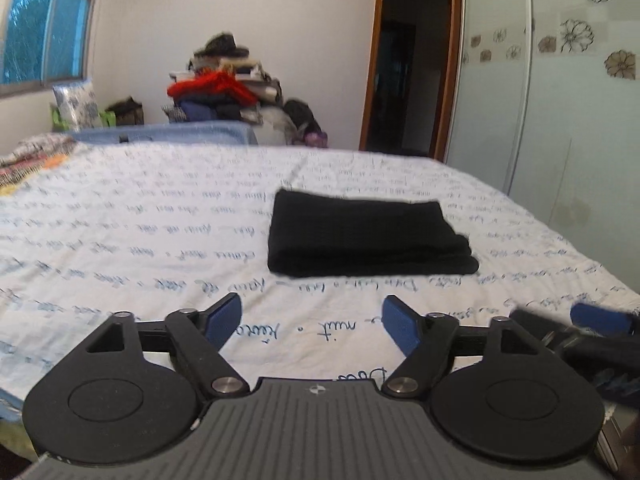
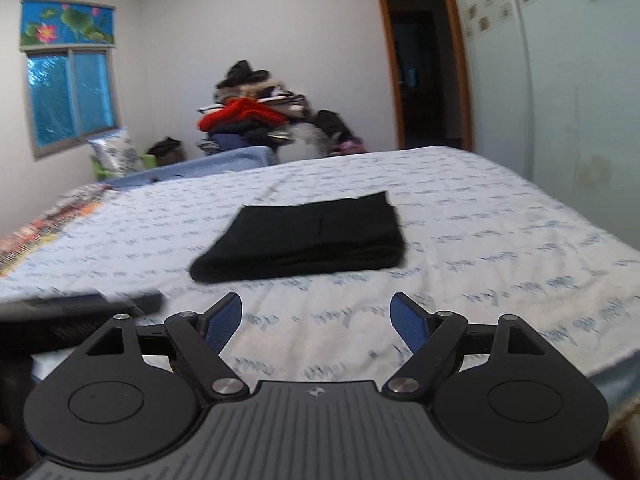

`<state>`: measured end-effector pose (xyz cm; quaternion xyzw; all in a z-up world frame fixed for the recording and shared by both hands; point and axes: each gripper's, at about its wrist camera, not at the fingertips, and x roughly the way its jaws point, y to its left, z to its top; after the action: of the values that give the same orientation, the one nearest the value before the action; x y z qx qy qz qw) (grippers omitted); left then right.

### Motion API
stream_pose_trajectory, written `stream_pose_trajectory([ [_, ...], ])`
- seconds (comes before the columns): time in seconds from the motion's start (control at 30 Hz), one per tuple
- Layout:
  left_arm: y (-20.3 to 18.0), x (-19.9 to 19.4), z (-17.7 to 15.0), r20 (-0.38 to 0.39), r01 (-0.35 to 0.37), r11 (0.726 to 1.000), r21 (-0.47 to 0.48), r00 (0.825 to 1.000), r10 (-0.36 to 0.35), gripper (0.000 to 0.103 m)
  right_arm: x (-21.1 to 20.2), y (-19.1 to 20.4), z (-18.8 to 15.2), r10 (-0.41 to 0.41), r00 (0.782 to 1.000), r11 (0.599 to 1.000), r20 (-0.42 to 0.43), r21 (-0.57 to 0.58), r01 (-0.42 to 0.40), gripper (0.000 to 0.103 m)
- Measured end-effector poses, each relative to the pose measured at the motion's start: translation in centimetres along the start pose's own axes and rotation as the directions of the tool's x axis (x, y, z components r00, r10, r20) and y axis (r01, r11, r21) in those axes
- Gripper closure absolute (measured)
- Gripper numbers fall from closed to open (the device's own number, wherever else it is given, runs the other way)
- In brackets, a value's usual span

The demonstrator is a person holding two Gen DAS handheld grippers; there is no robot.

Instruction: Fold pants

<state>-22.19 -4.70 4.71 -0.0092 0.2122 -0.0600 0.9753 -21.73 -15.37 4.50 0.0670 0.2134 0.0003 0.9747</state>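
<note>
your left gripper [image 1: 312, 322] sits low over the near part of the bed, tilted a little downward, its two blue-padded fingers [image 1: 224, 316] spread wide with only printed sheet between them. nothing is pinched or touched by the pads. at the right edge of the left wrist view you can see your right gripper [image 1: 592, 326] as a blurred dark shape with a blue pad, level with the left one and just beside it.

your right gripper, seen from its own camera [image 2: 316, 322], is held the same way: angled slightly down, jaws parted wide, blue pads [image 2: 410, 320] empty over the sheet near the bed's front edge. the left gripper's blurred dark body pokes in from the left of that view [image 2: 92, 304].

ahead of both grippers, apart from the fingertips, the black pants [image 1: 370, 238] lie folded into a compact rectangle on the bed [image 1: 120, 240]. from the left wrist they sit slightly right of centre; from the right wrist [image 2: 304, 236] slightly left of centre, so the bundle lies between your two hands' lines of sight. its thick folded edge faces you.

farther back, a blue blanket edge [image 1: 160, 134] lies along the bed's far side, then a pile of clothes [image 1: 224, 88] with a red garment against the wall. a window [image 2: 68, 100] is at left, a dark doorway [image 2: 420, 64] at right, and a pale wardrobe [image 1: 580, 120] with flower prints at the far right.
</note>
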Motion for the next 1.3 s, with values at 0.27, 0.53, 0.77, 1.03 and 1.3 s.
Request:
stream_pose_trajectory([
  [0.27,-1.4,-1.6,0.3,0.052,0.007,0.997,0.083,0.999,-0.012,0.014,1.4,0.5,-0.2,-0.098,0.991,0.994,-0.088,-0.06,0.093,0.021],
  [0.53,0.3,-1.3,0.1,0.0,-0.005,1.0,0.021,1.0,0.005,0.014,1.7,0.9,-0.9,-0.079,0.988,0.996,-0.13,-0.046,0.073,0.021],
  [0.77,1.1,-1.1,0.2,-0.028,0.002,1.0,-0.008,1.0,-0.002,0.014,1.9,1.3,-1.0,-0.076,0.987,0.996,-0.139,-0.059,0.069,0.021],
  [1.03,1.2,-0.8,0.1,-0.07,0.0,1.0,0.006,0.998,0.001,0.014,1.9,1.8,-1.0,-0.074,0.986,0.995,-0.148,-0.079,0.063,0.021],
  [1.3,1.1,-0.8,0.1,-0.084,-0.007,1.0,0.017,0.996,0.008,0.008,2.1,2.0,-1.1,-0.071,0.985,0.994,-0.156,-0.089,0.058,0.021],
])
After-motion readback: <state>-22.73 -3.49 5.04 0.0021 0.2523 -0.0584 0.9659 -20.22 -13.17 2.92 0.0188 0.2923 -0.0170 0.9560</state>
